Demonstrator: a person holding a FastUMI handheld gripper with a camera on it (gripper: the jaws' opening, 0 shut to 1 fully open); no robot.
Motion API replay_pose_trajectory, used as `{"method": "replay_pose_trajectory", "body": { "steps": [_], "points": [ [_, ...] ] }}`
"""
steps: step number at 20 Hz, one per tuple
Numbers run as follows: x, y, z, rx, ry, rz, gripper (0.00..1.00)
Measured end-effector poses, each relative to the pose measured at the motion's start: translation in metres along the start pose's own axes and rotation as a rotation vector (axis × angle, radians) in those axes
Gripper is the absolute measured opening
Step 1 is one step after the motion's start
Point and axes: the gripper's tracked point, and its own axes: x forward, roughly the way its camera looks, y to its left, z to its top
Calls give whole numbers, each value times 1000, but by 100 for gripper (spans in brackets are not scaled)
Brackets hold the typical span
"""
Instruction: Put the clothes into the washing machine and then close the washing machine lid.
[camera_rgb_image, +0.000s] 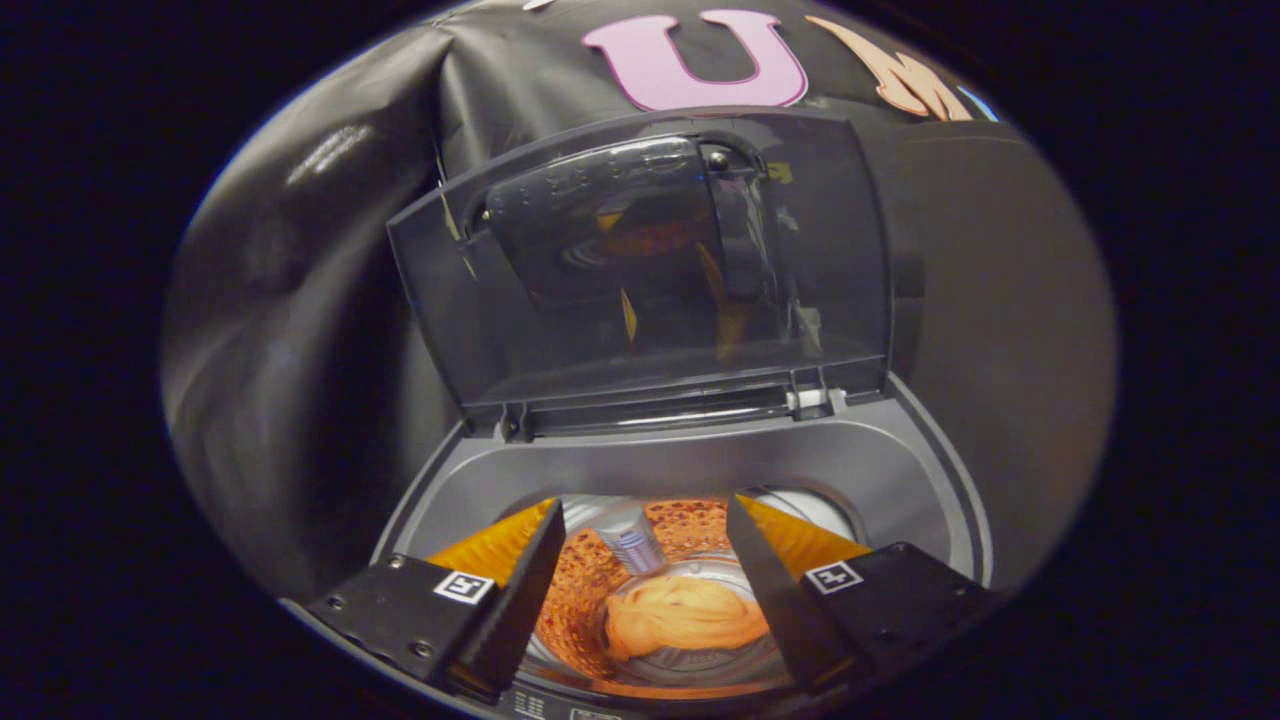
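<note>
We count two fingers on the hand-held gripper (640, 540), spread wide with nothing between them, and each finger block carries one small square black-and-white marker, so two markers in all: one (463, 587) on the left block at about 7 o'clock, one (834, 576) on the right block at about 5 o'clock. In the gap between the fingers we look down into the one round steel drum (690, 668) of the grey top-loading washing machine (900, 480), where a single bundled orange cloth (683, 613) lies at the bottom, at 6 o'clock. Just beyond it, toward 12 o'clock from the cloth, one small ribbed silvery cylinder (632, 545) stands tilted against the drum's perforated wall, which glows orange. Some small printing sits on the machine's near rim at 6 o'clock, too blurred for us to read. Farther off, at 12 o'clock, the one smoky translucent lid (640, 270) stands raised on its hinges, upright and open, in front of the black cloth wall (300, 250).
</note>
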Motion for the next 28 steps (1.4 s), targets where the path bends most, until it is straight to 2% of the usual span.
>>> {"method": "replay_pose_trajectory", "body": {
  "steps": [4,8,16,20,24,28],
  "points": [
    [-8,-10,25,-51,-26,-103,98],
    [-22,11,71,-82,-88,-76,98],
    [-43,41,178,-166,-242,-74,97],
    [-49,51,242,-190,-388,-74,96],
    [-31,57,292,-178,-496,-45,95],
    [-23,51,331,-156,-640,-76,95]
  ]
}}
